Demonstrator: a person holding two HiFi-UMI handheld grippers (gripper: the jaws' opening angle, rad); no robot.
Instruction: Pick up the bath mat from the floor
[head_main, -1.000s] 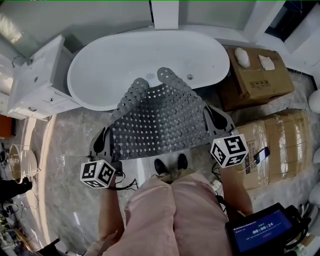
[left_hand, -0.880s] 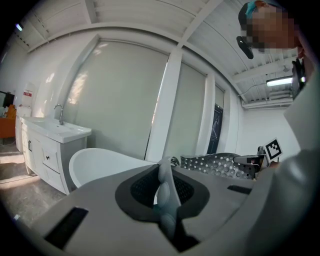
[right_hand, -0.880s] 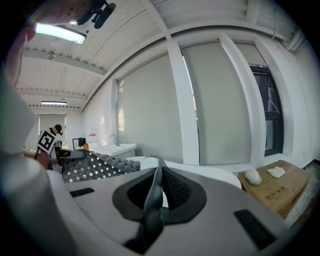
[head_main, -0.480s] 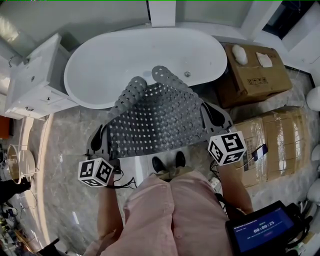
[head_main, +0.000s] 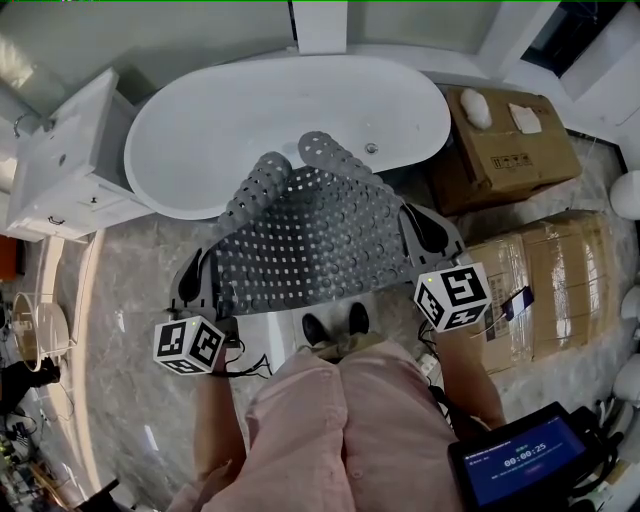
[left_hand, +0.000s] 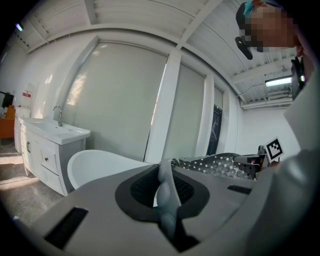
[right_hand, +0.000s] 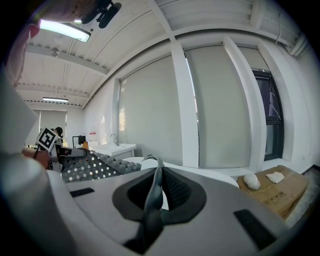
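Observation:
A grey perforated bath mat (head_main: 315, 235) hangs stretched between my two grippers, off the floor, in front of the person's legs. Its far end curls over toward the white bathtub (head_main: 210, 130). My left gripper (head_main: 208, 277) is shut on the mat's left edge, and the edge (left_hand: 165, 192) shows pinched between the jaws in the left gripper view. My right gripper (head_main: 418, 232) is shut on the mat's right edge (right_hand: 152, 197). The mat's holed surface (right_hand: 92, 167) also shows at the left of the right gripper view and, as the bath mat (left_hand: 220, 165), at the right of the left gripper view.
A white vanity cabinet with sink (head_main: 60, 160) stands left of the tub. Cardboard boxes (head_main: 510, 150) sit at the right, one wrapped in plastic (head_main: 545, 290). The person's shoes (head_main: 335, 325) stand on the marble floor (head_main: 130, 290) below the mat. A white pillar (head_main: 320, 25) rises behind the tub.
The view has shifted slightly; both grippers and the mat sit almost where they were, still held up between them.

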